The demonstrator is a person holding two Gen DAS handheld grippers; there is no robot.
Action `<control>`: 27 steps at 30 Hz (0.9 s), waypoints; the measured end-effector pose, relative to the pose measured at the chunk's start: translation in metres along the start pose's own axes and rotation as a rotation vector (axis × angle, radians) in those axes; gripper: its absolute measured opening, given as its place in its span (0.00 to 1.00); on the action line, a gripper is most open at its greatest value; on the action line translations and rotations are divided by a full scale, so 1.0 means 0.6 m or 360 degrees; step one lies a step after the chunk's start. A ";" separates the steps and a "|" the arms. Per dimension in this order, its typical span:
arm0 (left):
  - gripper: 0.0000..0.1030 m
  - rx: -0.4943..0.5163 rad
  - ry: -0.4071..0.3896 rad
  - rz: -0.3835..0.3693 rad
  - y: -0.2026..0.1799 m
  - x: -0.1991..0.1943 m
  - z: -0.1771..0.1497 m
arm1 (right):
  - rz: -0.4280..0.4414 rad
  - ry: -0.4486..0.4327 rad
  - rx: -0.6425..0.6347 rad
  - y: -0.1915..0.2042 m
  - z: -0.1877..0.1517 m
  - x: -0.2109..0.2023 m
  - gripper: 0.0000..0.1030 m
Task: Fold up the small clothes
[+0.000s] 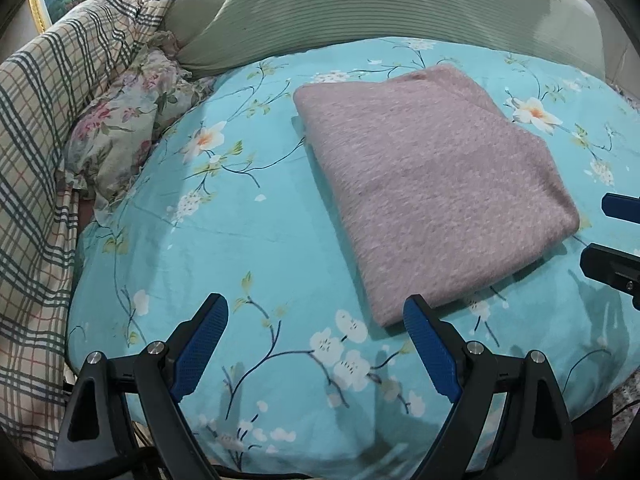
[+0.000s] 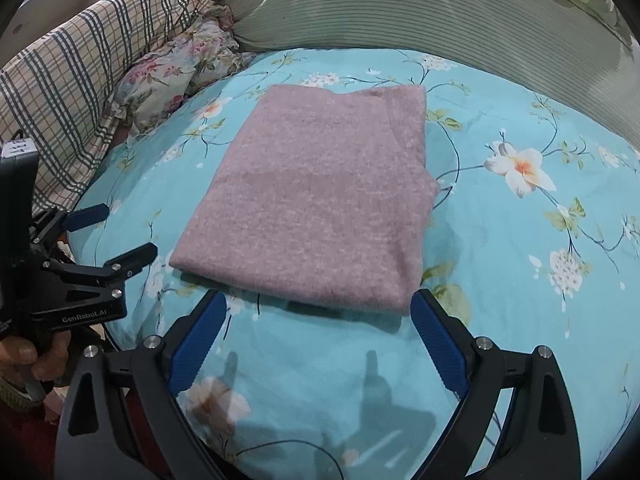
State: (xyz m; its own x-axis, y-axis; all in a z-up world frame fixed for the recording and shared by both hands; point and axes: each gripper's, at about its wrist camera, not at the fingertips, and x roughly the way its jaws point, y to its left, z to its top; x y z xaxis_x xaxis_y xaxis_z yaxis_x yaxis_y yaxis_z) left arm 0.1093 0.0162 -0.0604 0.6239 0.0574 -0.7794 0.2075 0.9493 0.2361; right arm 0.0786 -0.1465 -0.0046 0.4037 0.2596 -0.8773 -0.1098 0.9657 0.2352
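Note:
A pinkish-mauve fuzzy garment lies folded into a flat rectangle on the turquoise floral bedsheet; it also shows in the right wrist view. My left gripper is open and empty, just short of the garment's near left corner. My right gripper is open and empty, its tips at the garment's near edge. The right gripper's fingers show at the right edge of the left wrist view, and the left gripper shows open at the left of the right wrist view.
A plaid quilt and a floral pillow are bunched at the left. A green striped pillow lies behind the garment. The sheet stretches on to the right.

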 end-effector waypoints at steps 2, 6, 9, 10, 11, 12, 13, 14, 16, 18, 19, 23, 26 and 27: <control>0.87 -0.0001 0.0002 -0.0008 -0.002 0.004 0.005 | -0.0006 -0.0002 0.0003 0.001 0.006 0.003 0.91; 0.87 -0.0012 0.0009 -0.0013 -0.001 0.011 0.013 | -0.0014 0.0000 0.0008 -0.004 0.015 0.012 0.91; 0.87 -0.0029 0.0009 -0.0018 0.004 0.017 0.019 | -0.0021 0.0009 0.0020 -0.006 0.020 0.019 0.91; 0.87 -0.0034 0.0009 -0.0018 0.005 0.017 0.021 | -0.0018 0.0012 0.0025 -0.008 0.022 0.021 0.91; 0.87 -0.0039 0.0008 -0.0022 0.006 0.018 0.023 | -0.0014 0.0013 0.0030 -0.009 0.023 0.023 0.91; 0.87 -0.0044 0.0006 -0.0026 0.008 0.019 0.025 | -0.0011 0.0013 0.0033 -0.009 0.024 0.024 0.91; 0.87 -0.0047 0.0005 -0.0028 0.009 0.019 0.026 | -0.0007 0.0013 0.0034 -0.010 0.026 0.025 0.91; 0.87 -0.0053 0.0004 -0.0025 0.010 0.019 0.027 | -0.0005 0.0014 0.0033 -0.010 0.028 0.026 0.91; 0.87 -0.0060 0.0002 -0.0024 0.011 0.019 0.029 | -0.0009 0.0014 0.0031 -0.009 0.028 0.025 0.91; 0.87 -0.0069 -0.0001 -0.0030 0.011 0.016 0.030 | -0.0002 0.0012 0.0033 -0.010 0.029 0.025 0.91; 0.87 -0.0072 -0.0003 -0.0035 0.011 0.014 0.030 | 0.0003 0.0010 0.0032 -0.010 0.030 0.025 0.91; 0.87 -0.0084 -0.0022 -0.0054 0.010 -0.001 0.027 | 0.0006 -0.0001 0.0036 0.000 0.028 0.016 0.91; 0.87 -0.0080 -0.0040 -0.0067 0.007 -0.011 0.026 | 0.0011 -0.0009 0.0042 0.008 0.023 0.007 0.91; 0.87 -0.0078 -0.0043 -0.0067 0.006 -0.014 0.026 | 0.0011 -0.0011 0.0040 0.010 0.021 0.004 0.91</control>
State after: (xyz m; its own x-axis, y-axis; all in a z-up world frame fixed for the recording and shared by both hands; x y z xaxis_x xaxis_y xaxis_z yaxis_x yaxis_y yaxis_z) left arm 0.1165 0.0143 -0.0441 0.6357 0.0092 -0.7719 0.1974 0.9648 0.1740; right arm 0.0905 -0.1402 0.0000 0.4095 0.2659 -0.8727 -0.0896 0.9637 0.2516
